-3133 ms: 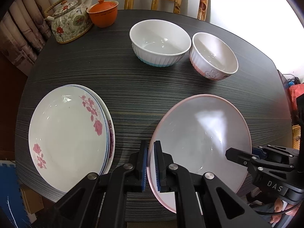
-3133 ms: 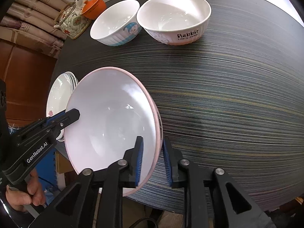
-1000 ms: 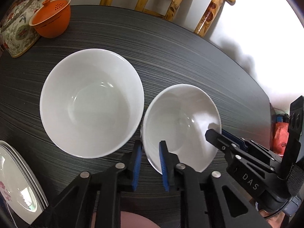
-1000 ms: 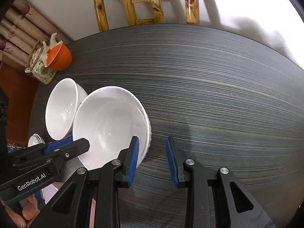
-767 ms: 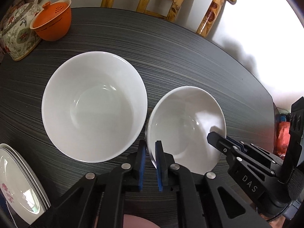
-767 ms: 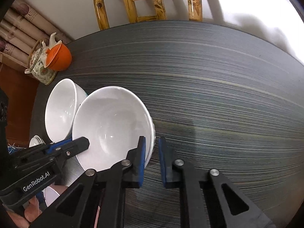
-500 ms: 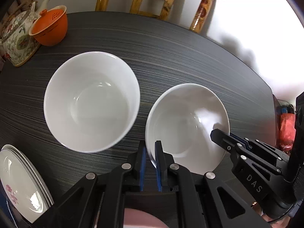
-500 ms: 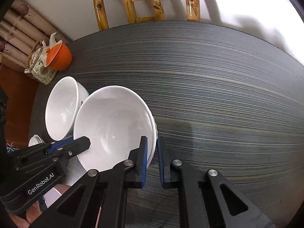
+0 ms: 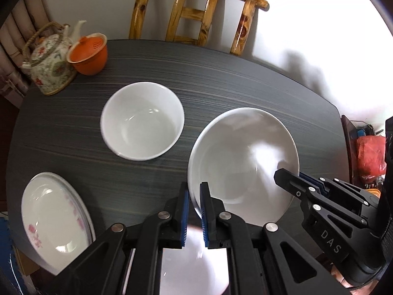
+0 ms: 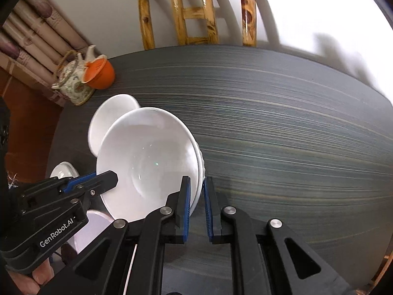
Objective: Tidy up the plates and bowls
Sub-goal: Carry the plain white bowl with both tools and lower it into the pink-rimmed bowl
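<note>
Both grippers hold one white bowl [image 9: 243, 162] by opposite sides of its rim, raised clear of the dark table [image 9: 245, 83]. In the left wrist view my left gripper [image 9: 194, 193] is shut on the bowl's near-left rim, and my right gripper [image 9: 288, 179] clamps its right rim. From the right wrist camera the same bowl [image 10: 147, 162] shows with my right gripper [image 10: 196, 188] shut on its near rim and my left gripper [image 10: 108, 178] on its left edge. A second, deeper white bowl [image 9: 142, 120] stands on the table to the left.
A stack of flowered plates [image 9: 54, 221] lies at the table's near-left edge. A pink plate [image 9: 196, 260] sits under the left gripper. A patterned teapot [image 9: 49, 61] and an orange cup [image 9: 87, 54] stand at the far left. A wooden chair [image 9: 196, 12] is behind the table.
Both grippers closed on the white bowl's rim and lifted it off the table, away from the deeper bowl. About three seconds ago they were holding the pink plate.
</note>
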